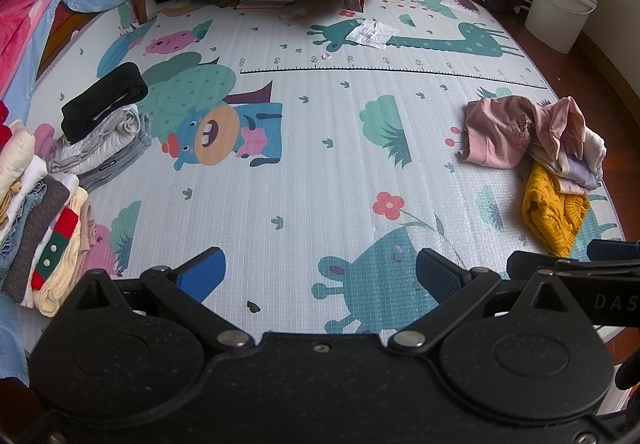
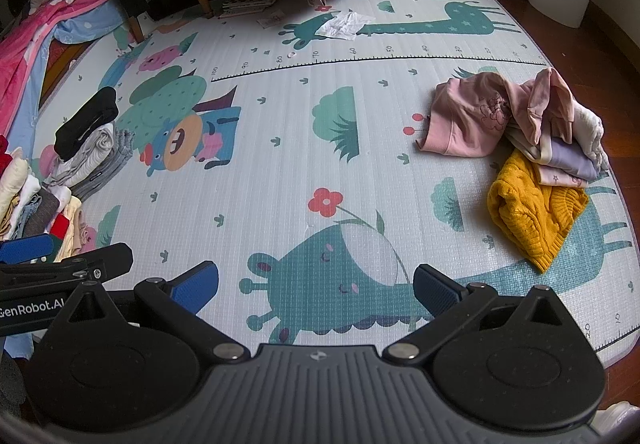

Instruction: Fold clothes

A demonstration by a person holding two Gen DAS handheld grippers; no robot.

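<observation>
Quilted play mat (image 1: 304,180) with cartoon animals fills the left wrist view. Left gripper (image 1: 320,276) hovers over it, jaws spread wide, nothing between them. Folded stack (image 1: 100,132) at left, black piece on top of grey and white ones. More folded clothes (image 1: 36,220) in a row nearer the camera at left edge. Unfolded pile at right: pink sweatshirt (image 1: 500,132) crumpled, yellow knit sweater (image 1: 552,212) just beside it, touching. White bucket (image 1: 560,4) off the mat, far right. Part of the other gripper shows at right edge.

Right wrist view: right gripper (image 2: 316,284) also wide open, empty, above the mat (image 2: 280,172). Pink sweatshirt (image 2: 472,120) and yellow knit sweater (image 2: 532,212) lie ahead to the right. Folded stack (image 2: 88,140) far left. Crumpled paper (image 2: 344,24) on the mat far back.
</observation>
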